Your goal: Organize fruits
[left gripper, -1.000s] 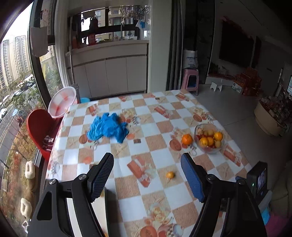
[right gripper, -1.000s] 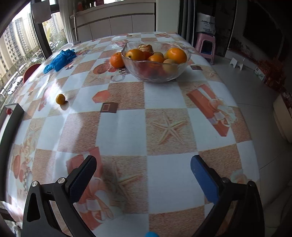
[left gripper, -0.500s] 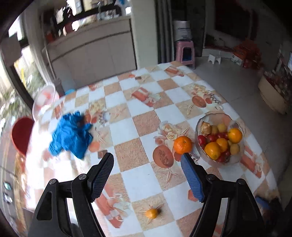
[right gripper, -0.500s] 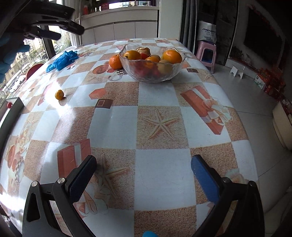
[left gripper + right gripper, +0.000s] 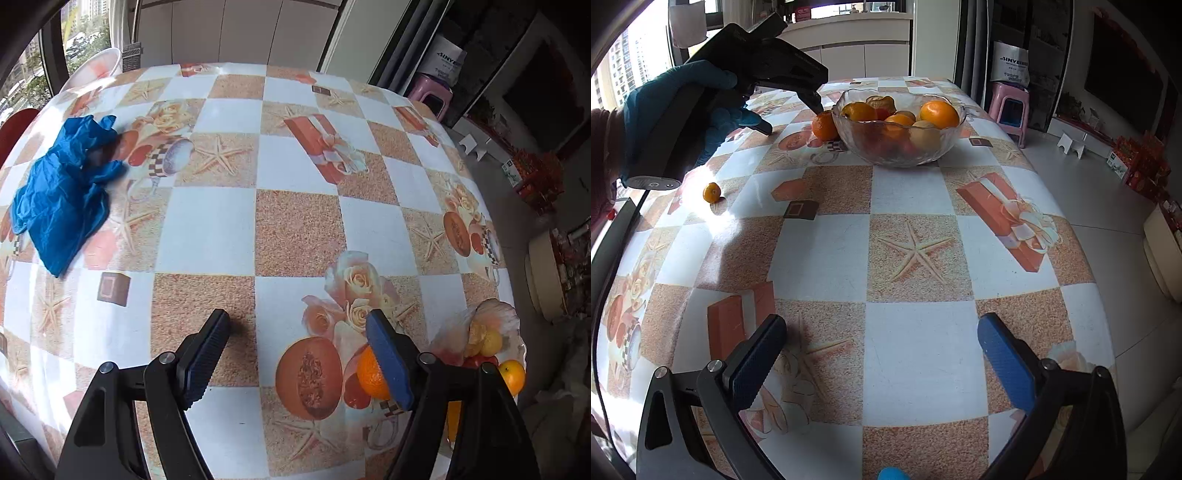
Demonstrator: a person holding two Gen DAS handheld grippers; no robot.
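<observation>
Having dropped closer since a moment ago, hovering released: left gripper [image 5: 299,354] beside round orange fruit [image 5: 371,373]; right gripper [image 5: 882,354] likewise gaping near the table's [image 5: 916,350] front edge.

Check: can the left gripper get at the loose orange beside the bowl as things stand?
Probably yes. The left gripper is open and hangs close over the orange, which sits on the tablecloth touching the glass bowl. Only the bowl's wall crowds one side; the other sides look free.

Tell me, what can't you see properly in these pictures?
- Big orange, left wrist view: partly hidden behind the left tool's blue finger.
- Glass bowl, left wrist view: cut off behind the tool arm.
- Fruits low in the bowl, right wrist view: blurred by patterned glass.
</observation>
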